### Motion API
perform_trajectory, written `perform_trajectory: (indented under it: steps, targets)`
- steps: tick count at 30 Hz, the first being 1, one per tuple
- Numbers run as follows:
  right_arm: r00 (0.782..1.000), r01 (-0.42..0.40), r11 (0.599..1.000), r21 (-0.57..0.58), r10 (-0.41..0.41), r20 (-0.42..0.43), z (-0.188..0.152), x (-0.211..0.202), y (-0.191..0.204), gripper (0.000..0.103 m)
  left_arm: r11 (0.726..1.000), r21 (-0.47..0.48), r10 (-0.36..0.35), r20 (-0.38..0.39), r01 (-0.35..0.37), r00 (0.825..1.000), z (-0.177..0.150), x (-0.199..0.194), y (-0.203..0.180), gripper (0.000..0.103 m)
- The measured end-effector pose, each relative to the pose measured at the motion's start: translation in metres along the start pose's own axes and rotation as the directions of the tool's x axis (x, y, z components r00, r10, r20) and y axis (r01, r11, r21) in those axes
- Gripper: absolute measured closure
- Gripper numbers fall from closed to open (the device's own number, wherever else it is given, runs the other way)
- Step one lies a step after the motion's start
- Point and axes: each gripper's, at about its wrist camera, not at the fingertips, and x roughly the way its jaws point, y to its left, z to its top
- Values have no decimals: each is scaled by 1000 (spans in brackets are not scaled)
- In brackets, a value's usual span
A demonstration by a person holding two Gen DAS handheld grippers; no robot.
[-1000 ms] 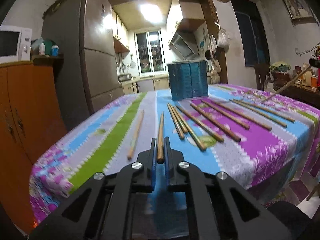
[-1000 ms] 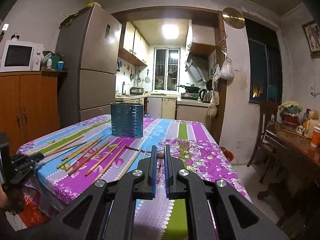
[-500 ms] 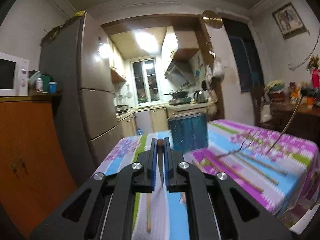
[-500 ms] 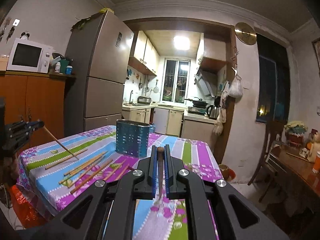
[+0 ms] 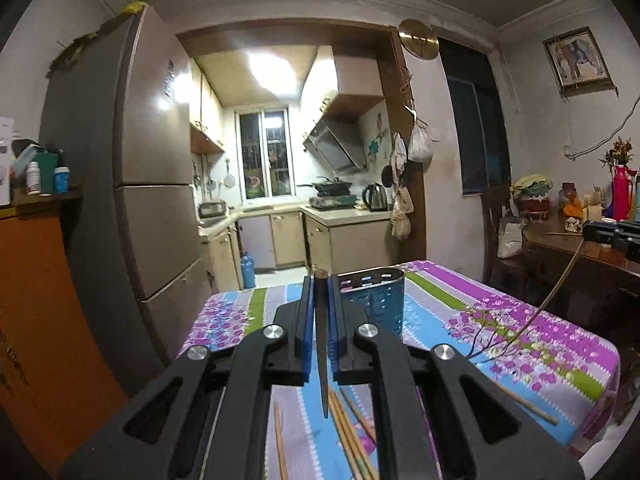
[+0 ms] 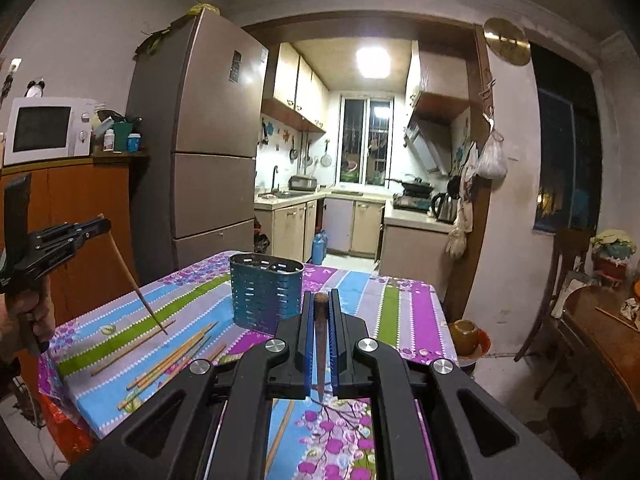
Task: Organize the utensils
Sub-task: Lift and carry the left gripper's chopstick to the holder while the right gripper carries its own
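Note:
My left gripper (image 5: 319, 286) is shut on a wooden chopstick (image 5: 322, 344) that hangs tip-down above the table. It also shows in the right wrist view (image 6: 94, 227), its chopstick (image 6: 136, 286) slanting down. My right gripper (image 6: 320, 300) is shut on another chopstick (image 6: 320, 344), also tip-down; it shows at the right edge of the left wrist view (image 5: 596, 232), with its chopstick (image 5: 552, 292). The blue perforated utensil holder (image 5: 374, 300) (image 6: 266, 296) stands upright ahead of both grippers. Several chopsticks (image 6: 172, 356) (image 5: 352, 436) lie on the tablecloth.
The table (image 6: 404, 316) has a striped floral cloth (image 5: 520, 332). A fridge (image 6: 208, 152) and an orange cabinet (image 6: 80, 208) with a microwave (image 6: 44, 130) stand left. A wooden side table (image 5: 580, 256) with clutter and a chair (image 6: 560, 288) stand right. A jar (image 6: 466, 336) sits on the floor.
Both grippers have lifted off the table, each carrying a chopstick, and tilted up so the chopsticks hang tip-down. The holder now sits lower and closer in both views.

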Motion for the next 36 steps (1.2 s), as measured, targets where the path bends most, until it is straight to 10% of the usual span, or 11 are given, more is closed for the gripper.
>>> perform_trajectory:
  steps: [27, 36]
  targets:
    - [988, -121, 992, 22, 123, -96, 199, 139, 6, 95, 999, -16, -51, -66, 50, 996, 144, 117, -6, 98]
    - [981, -130, 990, 54, 136, -139, 209, 201, 8, 95, 999, -32, -40, -85, 37, 996, 155, 166, -7, 98]
